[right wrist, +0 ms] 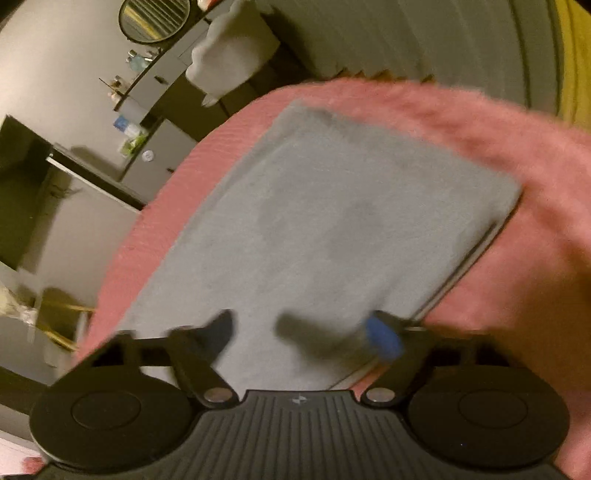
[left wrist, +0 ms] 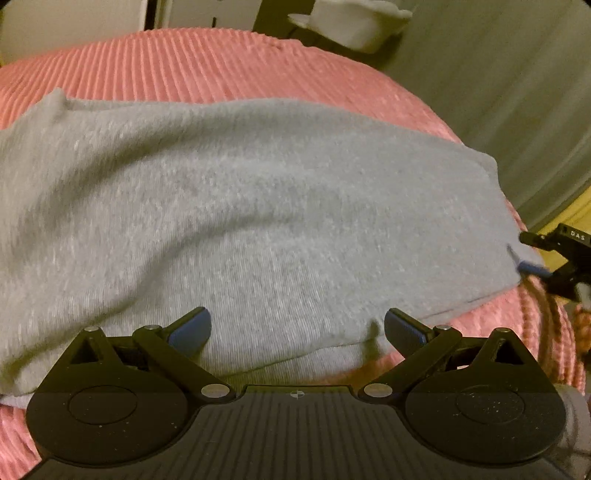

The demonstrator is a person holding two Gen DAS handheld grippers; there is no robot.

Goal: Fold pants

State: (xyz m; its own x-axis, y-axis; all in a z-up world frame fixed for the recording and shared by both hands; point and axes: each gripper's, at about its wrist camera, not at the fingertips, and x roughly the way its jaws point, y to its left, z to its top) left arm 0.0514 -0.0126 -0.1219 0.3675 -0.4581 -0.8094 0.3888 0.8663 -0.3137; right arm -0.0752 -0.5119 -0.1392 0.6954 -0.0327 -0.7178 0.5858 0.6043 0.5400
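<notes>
Grey pants [left wrist: 258, 206] lie folded in a flat rectangle on a pink ribbed bedspread [left wrist: 166, 62]. My left gripper [left wrist: 297, 330] hovers open over the near folded edge, its blue pads wide apart and clear of the cloth. At the right border of the left wrist view, my right gripper [left wrist: 554, 266] reaches in, one blue pad at the pants' right corner. The right wrist view is blurred: the pants [right wrist: 332, 221] stretch away from the right gripper [right wrist: 303, 336], whose fingers stand apart above the near end of the cloth, with no fold visibly pinched.
The bedspread [right wrist: 498, 277] surrounds the pants on all sides. Beyond the bed stand a dresser with bottles [right wrist: 147, 122], a round mirror [right wrist: 155, 18] and a white cloth draped over furniture [left wrist: 354, 26]. A grey curtain [left wrist: 498, 92] hangs at the right.
</notes>
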